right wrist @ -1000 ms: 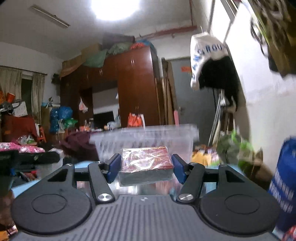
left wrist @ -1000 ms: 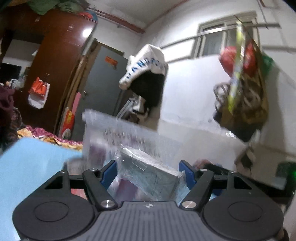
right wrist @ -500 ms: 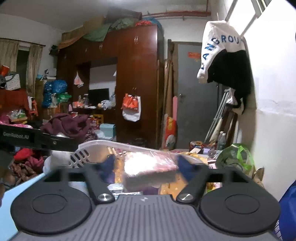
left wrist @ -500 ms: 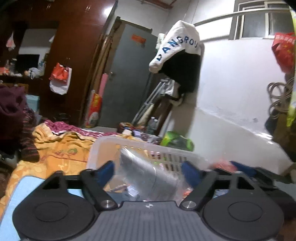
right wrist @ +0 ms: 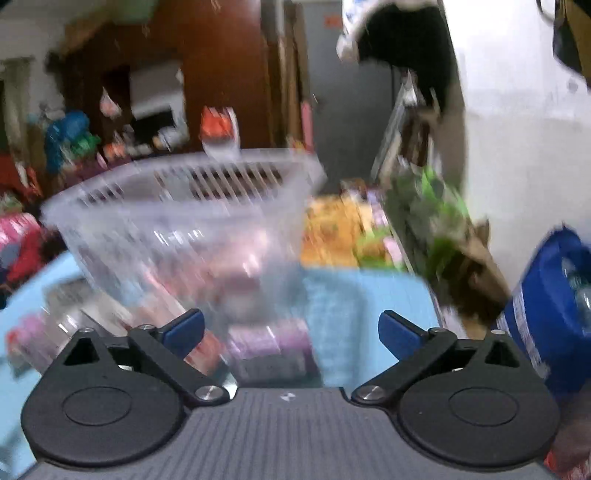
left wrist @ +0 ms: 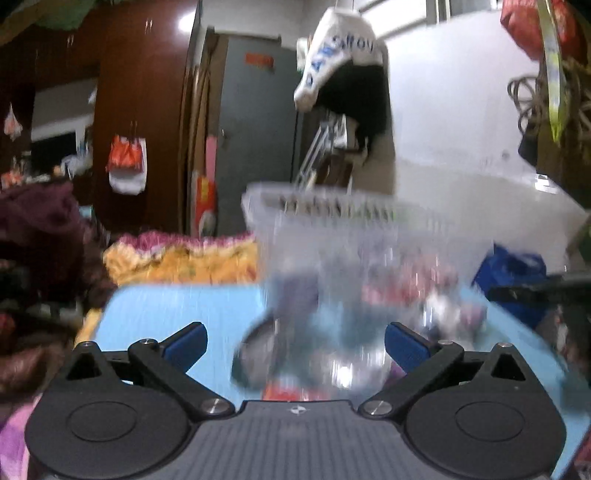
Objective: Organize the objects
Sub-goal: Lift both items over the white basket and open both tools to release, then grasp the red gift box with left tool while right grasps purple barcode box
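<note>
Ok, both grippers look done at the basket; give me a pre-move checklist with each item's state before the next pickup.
1. Left gripper free of its packet: ok, jaws opening, pads clear of the blurred wrapped packet between them.
2. Right gripper free: ok, jaws opening, nothing pinched.
3. Clear basket upright on the blue surface: ok.
4. Released packets settled inside basket: cannot tell, motion blur.
5. Next object reachable: ok, a wrapped purple packet lies just ahead of the right gripper.

Both views are pretty smeary with motion blur, especially the clear basket [left wrist: 332,221]. Dim indoor light, glare spot on the wardrobe [left wrist: 186,22], edges bent by fisheye.
</note>
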`<state>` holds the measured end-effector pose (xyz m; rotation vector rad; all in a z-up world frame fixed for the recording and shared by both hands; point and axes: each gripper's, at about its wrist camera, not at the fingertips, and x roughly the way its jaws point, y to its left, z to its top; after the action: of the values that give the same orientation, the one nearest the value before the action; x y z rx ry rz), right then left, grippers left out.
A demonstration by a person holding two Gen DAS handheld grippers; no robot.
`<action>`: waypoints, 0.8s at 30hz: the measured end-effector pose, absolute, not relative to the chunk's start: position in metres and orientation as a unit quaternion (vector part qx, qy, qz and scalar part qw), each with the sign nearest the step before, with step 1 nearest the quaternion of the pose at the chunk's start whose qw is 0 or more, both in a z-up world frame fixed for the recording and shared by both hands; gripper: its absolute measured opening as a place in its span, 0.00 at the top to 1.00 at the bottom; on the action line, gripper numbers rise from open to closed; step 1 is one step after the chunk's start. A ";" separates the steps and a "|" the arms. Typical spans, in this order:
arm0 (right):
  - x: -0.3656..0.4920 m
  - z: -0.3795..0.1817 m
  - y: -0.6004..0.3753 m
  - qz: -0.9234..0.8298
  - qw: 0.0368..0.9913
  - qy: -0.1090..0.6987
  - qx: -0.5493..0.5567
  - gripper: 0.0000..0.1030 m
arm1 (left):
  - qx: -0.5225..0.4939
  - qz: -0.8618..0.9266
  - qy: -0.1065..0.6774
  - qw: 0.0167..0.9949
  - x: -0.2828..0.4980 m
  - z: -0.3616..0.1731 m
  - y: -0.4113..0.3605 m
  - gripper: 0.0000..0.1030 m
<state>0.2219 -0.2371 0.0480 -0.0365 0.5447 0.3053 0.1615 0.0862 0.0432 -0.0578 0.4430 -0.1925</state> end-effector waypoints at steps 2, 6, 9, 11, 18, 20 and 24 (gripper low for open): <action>0.227 0.037 -0.236 0.161 0.943 0.291 -0.009 0.13 | -0.024 -0.105 0.234 0.966 0.157 0.033 0.087 0.01; 0.229 0.025 -0.233 0.163 0.938 0.305 -0.016 0.16 | -0.012 -0.091 0.253 0.963 0.160 0.023 0.087 0.07; 0.229 0.018 -0.232 0.171 0.934 0.314 -0.014 0.17 | -0.023 -0.097 0.259 0.961 0.164 0.023 0.092 0.08; 0.234 0.016 -0.233 0.171 0.932 0.320 -0.014 0.22 | -0.021 -0.098 0.283 0.954 0.170 0.020 0.089 0.11; 0.227 0.019 -0.228 0.170 0.936 0.306 -0.030 0.33 | 0.007 -0.101 0.308 0.946 0.165 0.010 0.081 0.47; 0.223 0.021 -0.226 0.165 0.941 0.294 -0.036 0.33 | 0.007 -0.112 0.301 0.947 0.162 0.010 0.080 0.47; 0.208 0.027 -0.228 0.145 0.957 0.247 -0.039 0.33 | -0.023 -0.124 0.272 0.954 0.154 0.013 0.091 0.47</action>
<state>0.2080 -0.2276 0.0271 -0.0793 0.5016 0.2943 0.1542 0.0914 0.0127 -0.0471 0.5531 -0.2526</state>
